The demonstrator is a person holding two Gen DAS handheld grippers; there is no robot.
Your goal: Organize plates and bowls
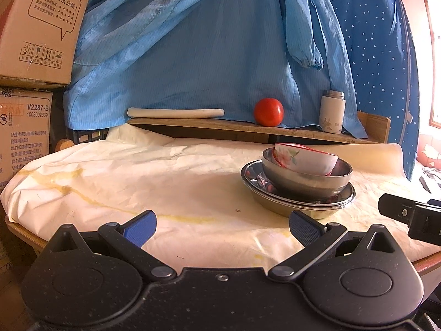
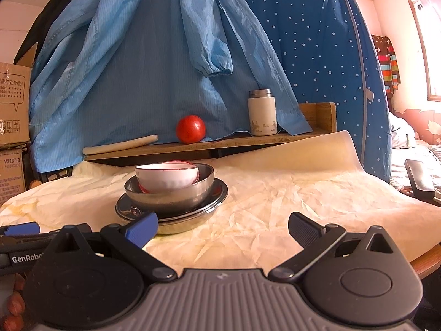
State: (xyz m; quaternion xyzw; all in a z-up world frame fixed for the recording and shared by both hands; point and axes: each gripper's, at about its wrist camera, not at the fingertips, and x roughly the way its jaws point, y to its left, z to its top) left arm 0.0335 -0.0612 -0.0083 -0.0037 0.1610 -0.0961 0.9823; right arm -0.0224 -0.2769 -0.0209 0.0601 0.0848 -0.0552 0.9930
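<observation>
Both hand-held grippers, left (image 1: 222, 224) and right (image 2: 222, 224), gape empty above the paper-covered table (image 1: 115, 182). Ahead, a tilted white floral bowl (image 1: 304, 158) sits in a steel bowl (image 1: 308, 180) on steel plates (image 1: 297, 202); bare paper surrounds them.

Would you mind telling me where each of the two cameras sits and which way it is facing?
Left wrist view: on the left gripper, low at the table's near edge, facing the shelf; the stacked dishes lie ahead to its right, and the right gripper pokes in at the right edge.
Right wrist view: on the right gripper, same heading; the dishes lie ahead to its left, and the left gripper and fingertips show at lower left.
Shared: the dishes, tomato and flask.
</observation>
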